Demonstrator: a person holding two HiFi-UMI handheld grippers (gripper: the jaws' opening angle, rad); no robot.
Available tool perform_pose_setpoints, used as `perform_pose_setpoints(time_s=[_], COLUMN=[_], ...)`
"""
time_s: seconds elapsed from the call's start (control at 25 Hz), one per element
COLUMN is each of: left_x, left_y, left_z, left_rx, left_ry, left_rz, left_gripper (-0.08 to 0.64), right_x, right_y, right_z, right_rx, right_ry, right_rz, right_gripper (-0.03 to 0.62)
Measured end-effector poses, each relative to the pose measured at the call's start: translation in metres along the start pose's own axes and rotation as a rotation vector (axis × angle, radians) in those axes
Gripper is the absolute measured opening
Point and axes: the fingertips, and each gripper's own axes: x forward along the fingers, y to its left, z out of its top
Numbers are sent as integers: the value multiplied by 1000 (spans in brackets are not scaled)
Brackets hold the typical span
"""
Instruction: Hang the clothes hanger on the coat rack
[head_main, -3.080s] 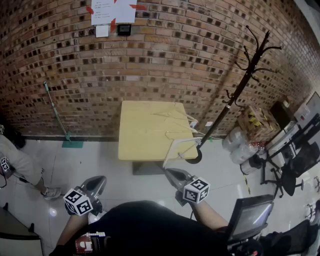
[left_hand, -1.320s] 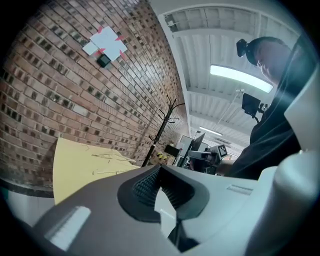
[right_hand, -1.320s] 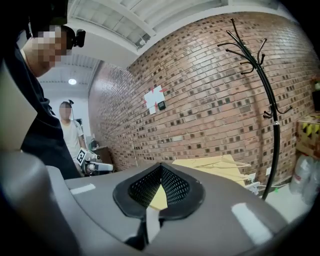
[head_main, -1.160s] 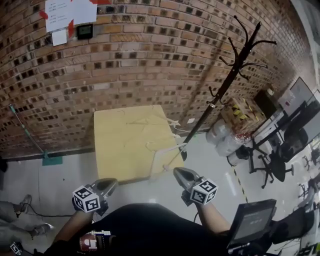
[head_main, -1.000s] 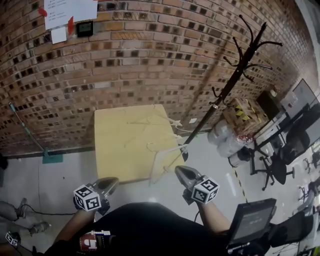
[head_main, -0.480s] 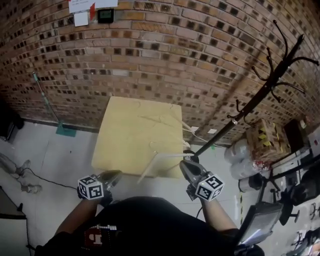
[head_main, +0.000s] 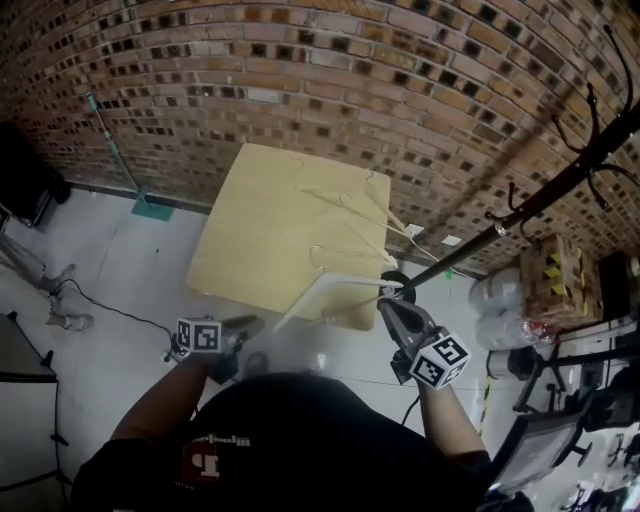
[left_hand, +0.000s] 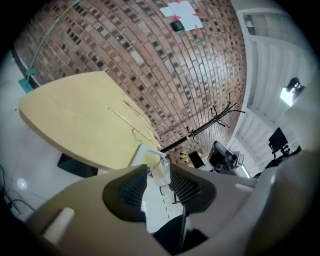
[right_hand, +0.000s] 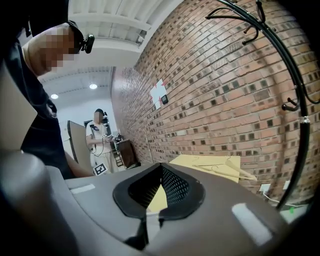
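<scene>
In the head view my right gripper (head_main: 388, 303) is shut on a white clothes hanger (head_main: 352, 279), which juts left over the near corner of the yellow table (head_main: 250, 230). The hanger does not show in the right gripper view, where the jaws (right_hand: 159, 192) meet at their tips. My left gripper (head_main: 252, 325) hangs low at the table's near left edge. Its jaws (left_hand: 158, 172) are opening, with nothing between them. The black coat rack (head_main: 545, 195) stands to the right of the table, by the brick wall, and also shows as coat rack (left_hand: 220, 117) and coat rack (right_hand: 295, 90).
Several pale hangers (head_main: 350, 215) lie on the table's far right part. A teal-footed mop (head_main: 110, 140) leans on the wall at left. Boxes and bags (head_main: 545, 275) sit right of the rack's base. Cables (head_main: 90, 305) lie on the floor at left. A person (right_hand: 97, 135) stands far off.
The view has swung left and down. Both grippers have come nearer the table. The left gripper has sunk, rolled and parted its jaws. The white hanger stays in the right gripper.
</scene>
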Motion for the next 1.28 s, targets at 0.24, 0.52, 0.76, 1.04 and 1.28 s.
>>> perform_pose_setpoints(time_s=[0.24, 0.52, 0.76, 1.04, 1.28], left_x=[23, 57, 87, 124, 134], left_y=[54, 86, 101, 78, 72], left_z=[-21, -43, -54, -59, -63], left_rx=[-193, -332, -404, -564, -589], left_ry=[69, 120, 135, 133, 156], left_rz=[-66, -114, -138, -254, -274], left_gripper=[216, 290, 308, 311, 133], right_x=[0, -5, -12, -25, -31], right_y=[-7, -25, -32, -39, -48], right_z=[-6, -27, -45, -63, -66], right_rx=[13, 50, 69, 94, 100], right_ry=[-15, -5, 17, 47, 53], right_rz=[-73, -151, -182, -219, -234], right_gripper=[15, 15, 15, 15, 15])
